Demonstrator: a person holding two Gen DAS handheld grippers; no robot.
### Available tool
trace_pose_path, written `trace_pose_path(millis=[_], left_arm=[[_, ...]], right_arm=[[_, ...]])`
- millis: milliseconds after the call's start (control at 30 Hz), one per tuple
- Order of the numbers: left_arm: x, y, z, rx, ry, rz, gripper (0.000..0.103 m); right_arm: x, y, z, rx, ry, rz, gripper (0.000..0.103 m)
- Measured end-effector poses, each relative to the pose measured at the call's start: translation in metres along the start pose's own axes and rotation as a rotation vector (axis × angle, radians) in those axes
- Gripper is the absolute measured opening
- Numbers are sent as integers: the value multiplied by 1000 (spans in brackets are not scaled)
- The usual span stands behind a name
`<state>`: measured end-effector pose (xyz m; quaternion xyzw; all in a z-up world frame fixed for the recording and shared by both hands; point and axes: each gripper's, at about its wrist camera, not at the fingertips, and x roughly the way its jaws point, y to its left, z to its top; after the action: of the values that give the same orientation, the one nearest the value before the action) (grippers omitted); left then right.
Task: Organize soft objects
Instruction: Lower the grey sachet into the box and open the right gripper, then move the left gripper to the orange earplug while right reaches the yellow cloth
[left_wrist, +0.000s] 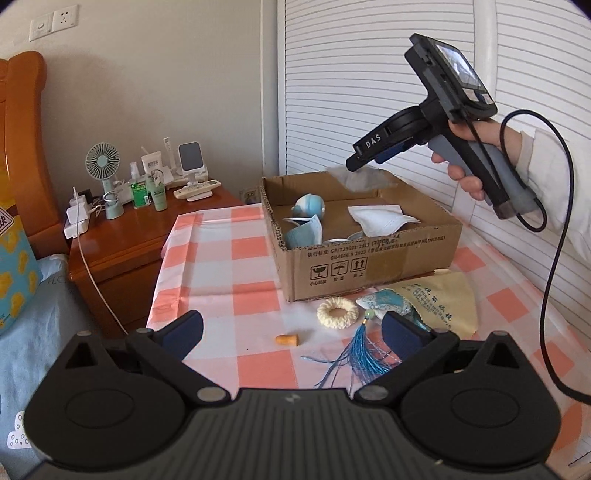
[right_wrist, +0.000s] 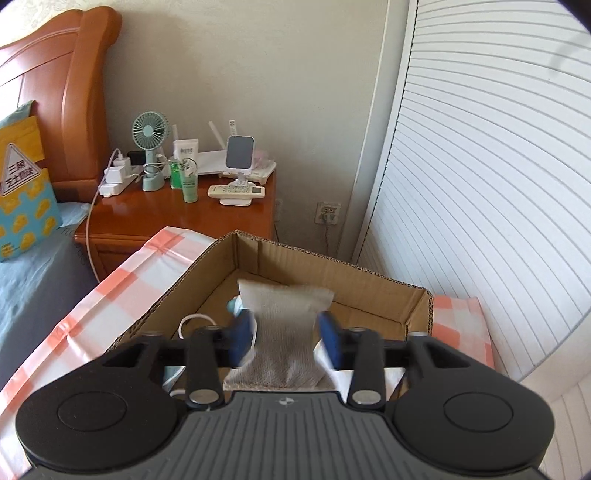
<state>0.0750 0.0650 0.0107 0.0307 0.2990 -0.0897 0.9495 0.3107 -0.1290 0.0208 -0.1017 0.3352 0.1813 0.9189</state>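
Right claw (right_wrist: 286, 338) over cardboard box (right_wrist: 221, 273), jaws parted w/ grey pouch (right_wrist: 286, 325) between, grip unclear. Left claw (left_wrist: 293, 330) wide open, empty, above tabletop (left_wrist: 221, 266).

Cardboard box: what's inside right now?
In the cardboard box: a blue face mask, a white face mask, a blue-and-white round item. The grey pouch hangs above it. The near wall hides the rest.

Grey pouch (right_wrist: 288, 332) motion-blurred between right gripper (right_wrist: 287, 338) pads; contact with pads unclear, perhaps already loose. Box (right_wrist: 376, 295) contents mostly hidden behind pouch. Blue tassel (left_wrist: 360, 354) partly hidden behind left gripper (left_wrist: 291, 332). Box print too small to read.
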Motion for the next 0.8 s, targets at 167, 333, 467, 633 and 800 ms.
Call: trace_pose_path(millis=[167,333,467,633,800], left_arm=[[-3,6,-4,-14,1,9,102],[-3,5,-7,-12,4,-7,102],[-6,3,-8,-8,-2,-13,102],[-11,3,-10,-8,-6,-5,102],[-11,1,-13,4,3,8,102]], right_arm=[[-10,4,-4,3,-24,-6,98],[-34,8,-13,10,-23,-22,103],[-54,12,-25,6,-19,-22,103],[-73,18,-52,20,-22,-14,103],[-77,26,-88,29,8,-50,103]])
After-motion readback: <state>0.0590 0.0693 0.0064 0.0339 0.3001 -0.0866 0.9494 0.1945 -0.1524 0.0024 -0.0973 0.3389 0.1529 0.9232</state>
